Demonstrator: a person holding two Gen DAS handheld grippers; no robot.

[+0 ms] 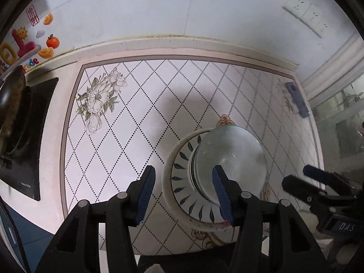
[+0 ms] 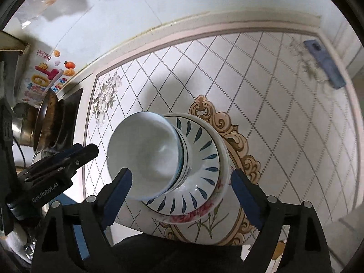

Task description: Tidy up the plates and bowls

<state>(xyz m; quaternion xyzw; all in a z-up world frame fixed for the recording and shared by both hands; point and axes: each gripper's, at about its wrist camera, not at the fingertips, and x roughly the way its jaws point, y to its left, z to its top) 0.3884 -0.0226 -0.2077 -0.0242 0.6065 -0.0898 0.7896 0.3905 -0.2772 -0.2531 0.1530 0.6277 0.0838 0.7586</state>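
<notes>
A stack of dishes stands on the patterned mat: a pale blue-white bowl (image 1: pixel 232 157) on top, nested in a blue leaf-pattern bowl (image 1: pixel 182 177), on a white plate (image 1: pixel 167 182) with a floral rim. The right wrist view shows the same top bowl (image 2: pixel 145 152), leaf-pattern bowl (image 2: pixel 202 159) and plate (image 2: pixel 195 213). My left gripper (image 1: pixel 184 195) is open and empty, its fingers astride the stack's left side. My right gripper (image 2: pixel 179 193) is open and empty, its fingers on either side of the stack. Each gripper shows in the other's view, the right one (image 1: pixel 318 182) and the left one (image 2: pixel 68 157).
A black cooktop (image 1: pixel 27 136) with a dark pan (image 2: pixel 47 122) lies left of the mat. A blue phone (image 2: pixel 323 63) lies at the mat's far right corner. A tiled wall with stickers (image 1: pixel 27 43) and sockets (image 1: pixel 304 11) stands behind the counter.
</notes>
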